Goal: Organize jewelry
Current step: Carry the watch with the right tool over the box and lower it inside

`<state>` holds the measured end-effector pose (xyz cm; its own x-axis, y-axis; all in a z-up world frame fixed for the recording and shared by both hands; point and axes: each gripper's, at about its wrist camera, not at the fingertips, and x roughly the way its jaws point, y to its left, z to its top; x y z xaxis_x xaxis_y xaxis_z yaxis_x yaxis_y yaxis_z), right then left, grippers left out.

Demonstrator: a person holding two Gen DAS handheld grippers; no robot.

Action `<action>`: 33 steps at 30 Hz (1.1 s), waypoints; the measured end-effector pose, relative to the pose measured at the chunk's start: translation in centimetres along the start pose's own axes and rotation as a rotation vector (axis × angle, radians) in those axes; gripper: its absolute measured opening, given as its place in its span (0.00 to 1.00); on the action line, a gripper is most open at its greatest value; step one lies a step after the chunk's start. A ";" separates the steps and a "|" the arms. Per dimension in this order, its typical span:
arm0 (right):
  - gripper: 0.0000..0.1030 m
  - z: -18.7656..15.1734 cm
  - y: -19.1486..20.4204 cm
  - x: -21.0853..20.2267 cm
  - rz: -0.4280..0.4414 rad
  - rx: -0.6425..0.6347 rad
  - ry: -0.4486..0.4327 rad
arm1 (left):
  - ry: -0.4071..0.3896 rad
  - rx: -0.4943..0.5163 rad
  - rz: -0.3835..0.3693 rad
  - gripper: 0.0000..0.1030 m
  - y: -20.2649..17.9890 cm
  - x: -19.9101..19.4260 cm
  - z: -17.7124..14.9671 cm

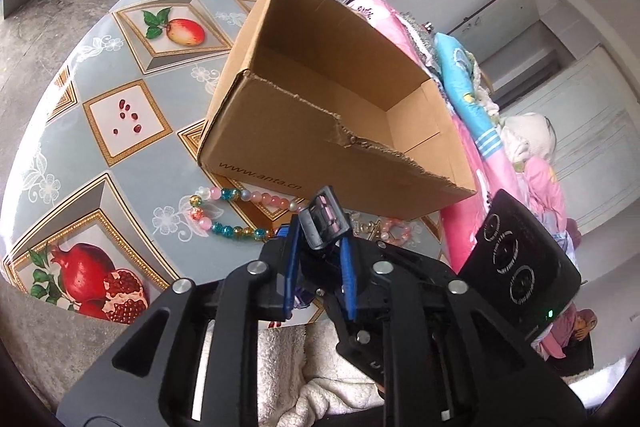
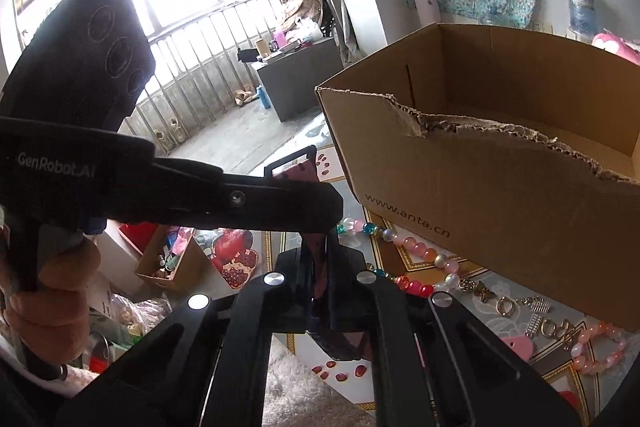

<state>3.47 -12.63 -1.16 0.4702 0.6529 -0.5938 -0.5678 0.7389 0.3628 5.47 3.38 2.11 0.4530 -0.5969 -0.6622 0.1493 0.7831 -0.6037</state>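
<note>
Blue-padded fingers of the left gripper (image 1: pixel 320 227) pinch a small dark rectangular clip-like piece with pink stripes (image 1: pixel 323 218), held above the table edge just in front of the box. Right gripper (image 2: pixel 316 259) sits low in its own view, its fingers drawn narrow, something dark pinkish between them, but cannot tell if it is actually gripped since the other black tool crosses in front. Just past the left fingers, a long bead string of pink, teal and amber glass beads (image 1: pixel 224 211) lies on the fruit-patterned blue-grey tablecloth (image 1: pixel 120 99), running up against the box front. To its right, a pink bead bracelet (image 1: pixel 394 231) sits near the box corner; the right wrist view shows small gold and silver metal rings and charms (image 2: pixel 520 307) scattered beside another pink bead bracelet (image 2: pixel 600 347) and a flat pink heart-shaped piece (image 2: pixel 518 347). Behind all this stands 1 open brown cardboard box with a torn front rim and printed web address (image 1: pixel 340 99), interior bare as far as visible. Beyond the box, folded pink and blue bedding (image 1: pixel 472 99) is stacked.
</note>
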 end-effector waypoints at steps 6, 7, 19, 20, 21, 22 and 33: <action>0.03 0.4 -1.5 -1.3 0.012 0.093 -0.010 | -0.089 0.029 -0.051 0.40 0.1 -2.2 -0.6; 0.03 0.5 -1.8 -1.6 0.013 0.110 -0.013 | -0.111 0.035 -0.046 0.40 0.2 -2.7 -0.7; 0.03 1.4 -3.0 -5.3 0.012 0.233 -0.074 | -0.055 0.255 0.087 0.40 -1.0 0.5 -4.4; 0.03 1.5 -2.8 -5.9 0.007 0.234 -0.081 | -0.048 0.286 0.098 0.42 -1.6 1.2 -4.7; 0.03 1.7 -2.5 -6.4 0.002 0.230 -0.091 | -0.042 0.311 0.111 0.43 -2.2 1.9 -5.0; 0.03 2.0 -2.2 -7.0 -0.005 0.224 -0.102 | -0.041 0.336 0.117 0.43 -2.9 2.7 -5.2; 0.03 7.1 0.3 -14.6 0.007 0.223 -0.243 | -0.252 0.525 0.157 0.51 -9.9 3.2 -4.8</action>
<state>1.22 -20.74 12.73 0.6296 0.6590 -0.4114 -0.4224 0.7348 0.5307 1.21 -7.11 3.83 0.6897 -0.4574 -0.5614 0.4483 0.8785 -0.1649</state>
